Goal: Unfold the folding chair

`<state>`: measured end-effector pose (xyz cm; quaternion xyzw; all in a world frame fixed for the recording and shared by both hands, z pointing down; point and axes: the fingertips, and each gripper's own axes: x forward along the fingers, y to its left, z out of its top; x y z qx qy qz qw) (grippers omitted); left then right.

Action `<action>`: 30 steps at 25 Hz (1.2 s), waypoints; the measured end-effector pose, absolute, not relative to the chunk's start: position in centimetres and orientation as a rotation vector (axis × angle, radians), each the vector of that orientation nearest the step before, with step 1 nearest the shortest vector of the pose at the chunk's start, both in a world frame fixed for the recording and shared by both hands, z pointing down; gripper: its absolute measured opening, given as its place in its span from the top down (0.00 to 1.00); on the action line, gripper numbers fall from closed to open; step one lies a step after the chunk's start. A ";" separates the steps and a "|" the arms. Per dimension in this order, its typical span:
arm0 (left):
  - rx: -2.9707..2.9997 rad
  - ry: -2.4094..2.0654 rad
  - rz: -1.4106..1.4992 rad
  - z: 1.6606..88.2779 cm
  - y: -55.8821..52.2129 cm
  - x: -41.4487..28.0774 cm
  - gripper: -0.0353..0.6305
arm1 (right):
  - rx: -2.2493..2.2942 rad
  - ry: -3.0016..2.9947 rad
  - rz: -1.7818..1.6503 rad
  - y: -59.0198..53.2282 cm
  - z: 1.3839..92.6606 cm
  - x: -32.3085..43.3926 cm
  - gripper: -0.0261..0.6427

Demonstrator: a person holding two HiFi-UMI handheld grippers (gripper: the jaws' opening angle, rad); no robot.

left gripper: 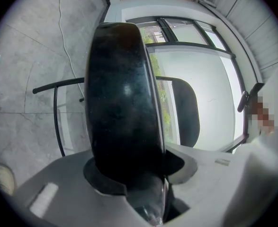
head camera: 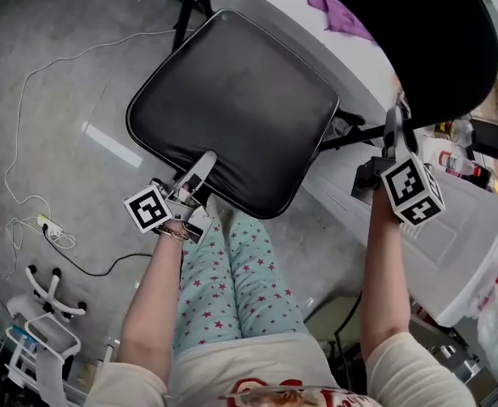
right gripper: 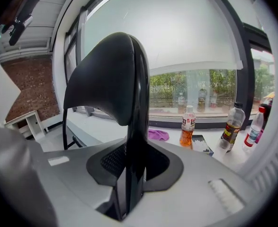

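You are looking steeply down at a black folding chair (head camera: pixel 257 100) that stands on a grey concrete floor (head camera: pixel 53 100), right in front of your legs in star-patterned trousers (head camera: pixel 232 287). Its padded seat (head camera: pixel 236 108) fills the middle of the head view, tilted, with the near edge towards you. Its rounded backrest (head camera: pixel 435 32) rises at the upper right, and a thin black frame tube (head camera: pixel 355 134) runs between the two parts.

Your left gripper (head camera: pixel 203 166) reaches up to the seat's near edge. In the left gripper view the thick black cushion runs straight between the fingers, which are clenched on it.

Your right gripper (head camera: pixel 394 119) is held higher, at the lower rim of the backrest. In the right gripper view the backrest shows edge-on, a narrow black blade between the fingers, which are clamped on that rim.

Behind the chair a white desk (right gripper: pixel 95 124) runs under a wide window. On it lie a purple cloth (right gripper: pixel 156 135) and several drink bottles, among them one with orange liquid (right gripper: pixel 188 126) and a darker one (right gripper: pixel 232 126). A white cable (head camera: pixel 28 83) trails loosely across the floor at the left. A white plastic bin (head camera: pixel 461 236) stands close to your right arm.
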<state>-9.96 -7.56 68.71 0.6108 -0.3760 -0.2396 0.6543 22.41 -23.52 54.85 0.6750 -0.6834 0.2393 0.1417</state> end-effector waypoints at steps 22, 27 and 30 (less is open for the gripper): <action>1.516 -0.793 -0.574 72.8 -3.7 -12.0 0.63 | 1.904 -1.937 0.690 -19.3 56.9 20.4 0.81; 1.514 -0.772 -0.586 73.8 -3.2 -12.2 0.63 | 1.914 -1.931 0.705 -19.5 57.6 20.5 0.82; 1.514 -0.753 -0.588 74.6 -2.7 -12.5 0.63 | 1.915 -1.929 0.711 -19.4 58.2 20.3 0.82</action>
